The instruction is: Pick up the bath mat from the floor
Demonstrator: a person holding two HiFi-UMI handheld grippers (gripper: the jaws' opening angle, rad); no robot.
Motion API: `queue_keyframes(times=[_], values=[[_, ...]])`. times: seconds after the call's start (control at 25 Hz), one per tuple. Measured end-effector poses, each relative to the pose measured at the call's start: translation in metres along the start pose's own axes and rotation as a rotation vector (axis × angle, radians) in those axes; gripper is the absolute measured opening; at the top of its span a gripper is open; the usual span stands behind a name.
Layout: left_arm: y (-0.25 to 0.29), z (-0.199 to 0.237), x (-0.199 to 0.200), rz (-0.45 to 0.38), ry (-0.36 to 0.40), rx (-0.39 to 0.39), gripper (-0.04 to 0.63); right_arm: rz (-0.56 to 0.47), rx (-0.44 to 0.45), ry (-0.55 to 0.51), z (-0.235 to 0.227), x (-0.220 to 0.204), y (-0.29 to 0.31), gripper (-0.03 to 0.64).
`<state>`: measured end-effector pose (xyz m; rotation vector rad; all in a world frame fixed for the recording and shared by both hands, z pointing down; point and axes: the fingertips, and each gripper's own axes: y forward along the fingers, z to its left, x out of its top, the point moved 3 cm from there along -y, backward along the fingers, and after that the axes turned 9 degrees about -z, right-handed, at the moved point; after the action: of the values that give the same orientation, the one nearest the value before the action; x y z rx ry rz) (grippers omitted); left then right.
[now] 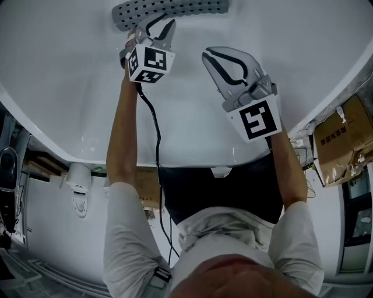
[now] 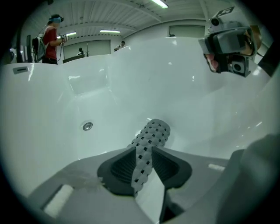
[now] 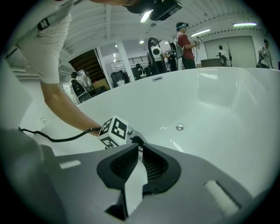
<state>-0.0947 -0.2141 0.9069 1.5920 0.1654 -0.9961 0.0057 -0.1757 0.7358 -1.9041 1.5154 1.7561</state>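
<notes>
Mat: bath mat (image 1: pixel 175 8), grey with holes, rolled up, at the far side inside the white tub (image 1: pixel 58 70); long axis runs left-right.
Around: drain (image 2: pixel 87 126) on the tub wall beyond the roll; black cable (image 1: pixel 156 134) hangs beside the left forearm; cardboard box (image 1: pixel 341 139) outside the tub, right.
Left gripper (image 1: pixel 156 23): reaches far and down, jaws slightly apart, pinching the mat's loose edge.
Right gripper (image 1: pixel 211 55): nearer, right of the mat, not touching it; jaws pressed together, nothing between.

A white bathtub (image 1: pixel 70 87) is seen as the carrying surface, its smooth curved inside spread from left to right. A grey perforated bath mat (image 1: pixel 175 8), rolled into a tube, is found at the far side of the basin, its far end seemingly rested on the white surface. A small round metal drain fitting (image 2: pixel 87 126) is set into the tub wall, left of the mat
</notes>
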Motion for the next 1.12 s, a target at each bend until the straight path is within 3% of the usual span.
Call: queue_keyframes(times=[0.32,0.76,1.12], values=[[0.027,0.004,-0.017,0.059,0.07,-0.035,0.196,0.005,-0.011,0.059,0.004,-0.01,0.002,0.043],[0.064,0.01,-0.033,0.134,0.17,-0.058,0.401,-0.009,-0.005,0.075,0.006,-0.012,0.003,0.063],[0.085,0.015,-0.055,0.214,0.304,-0.055,0.536,-0.005,-0.021,0.097,0.005,-0.016,0.003,0.066]])
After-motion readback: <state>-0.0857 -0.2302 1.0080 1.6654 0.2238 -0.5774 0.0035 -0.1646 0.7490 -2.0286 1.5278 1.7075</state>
